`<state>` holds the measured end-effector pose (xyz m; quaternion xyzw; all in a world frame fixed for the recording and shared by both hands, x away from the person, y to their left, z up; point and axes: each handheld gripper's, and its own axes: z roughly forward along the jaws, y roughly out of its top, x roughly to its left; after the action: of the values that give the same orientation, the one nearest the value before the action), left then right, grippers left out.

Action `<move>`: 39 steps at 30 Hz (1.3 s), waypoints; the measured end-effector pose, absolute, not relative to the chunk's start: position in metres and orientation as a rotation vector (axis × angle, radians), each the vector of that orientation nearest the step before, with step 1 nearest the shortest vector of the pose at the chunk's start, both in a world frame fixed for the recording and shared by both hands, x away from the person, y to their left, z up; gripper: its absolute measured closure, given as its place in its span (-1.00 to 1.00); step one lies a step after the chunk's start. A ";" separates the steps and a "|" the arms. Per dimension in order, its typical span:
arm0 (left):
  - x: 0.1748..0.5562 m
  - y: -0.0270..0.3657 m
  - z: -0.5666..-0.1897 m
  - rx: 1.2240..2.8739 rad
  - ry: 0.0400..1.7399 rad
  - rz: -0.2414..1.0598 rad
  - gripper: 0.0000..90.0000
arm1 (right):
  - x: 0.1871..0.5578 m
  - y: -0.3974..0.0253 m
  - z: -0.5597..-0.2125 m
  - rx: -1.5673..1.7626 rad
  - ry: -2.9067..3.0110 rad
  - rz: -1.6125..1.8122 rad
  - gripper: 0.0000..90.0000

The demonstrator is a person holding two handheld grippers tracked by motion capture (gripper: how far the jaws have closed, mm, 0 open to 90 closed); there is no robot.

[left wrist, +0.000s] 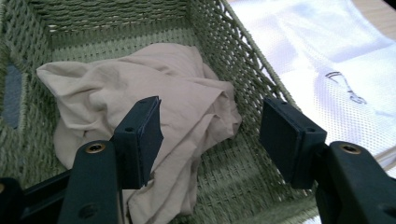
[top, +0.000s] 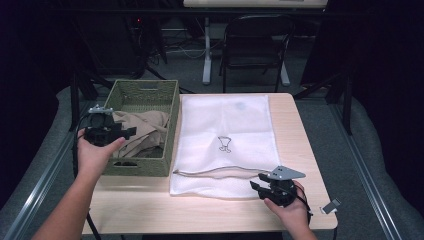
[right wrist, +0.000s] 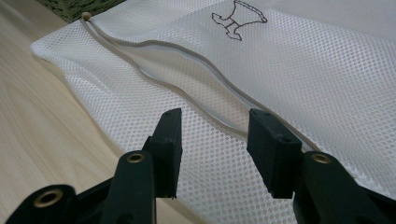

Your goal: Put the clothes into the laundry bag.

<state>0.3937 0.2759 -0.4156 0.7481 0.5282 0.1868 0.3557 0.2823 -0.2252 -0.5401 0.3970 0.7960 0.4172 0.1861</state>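
the table (top: 300,150) carries everything: a white mesh laundry bag (top: 225,125) lies flat down its middle, reaching from the far edge almost to the near edge, and a green woven basket (top: 172,125) sits just beside it along the left edge. inside the basket lies a crumpled beige cloth (left wrist: 154,93), bunched toward the near-left corner. the bag's mouth, rimmed by a thin cord (right wrist: 187,95), faces the near edge and gapes only slightly.

the left gripper (top: 131,132) hovers over the basket, jaws wide apart and holding nothing — the cloth lies just beyond them. the right gripper (top: 256,186) rests at the bag's near right corner, jaws partly open and empty, straddling the cord.

to do this well, the left should probably drop onto a thick fold — not a loose edge — while the right pinches the upper rim alone and lifts it.
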 end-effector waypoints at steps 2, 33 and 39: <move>0.398 0.277 -0.416 1.923 1.371 0.467 -0.15 | 0.282 -0.225 -0.540 1.119 2.242 1.176 0.23; 0.459 0.268 -0.436 2.014 1.536 0.421 -0.22 | 0.284 -0.226 -0.541 1.123 2.248 1.182 0.23; 0.469 0.271 -0.446 2.029 1.575 0.406 -0.23 | 0.284 -0.226 -0.541 1.124 2.247 1.183 0.23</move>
<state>0.4692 0.2705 -0.4461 0.7519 0.5835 0.1506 0.2674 0.2839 -0.2265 -0.5412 0.3980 0.7957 0.4189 0.1816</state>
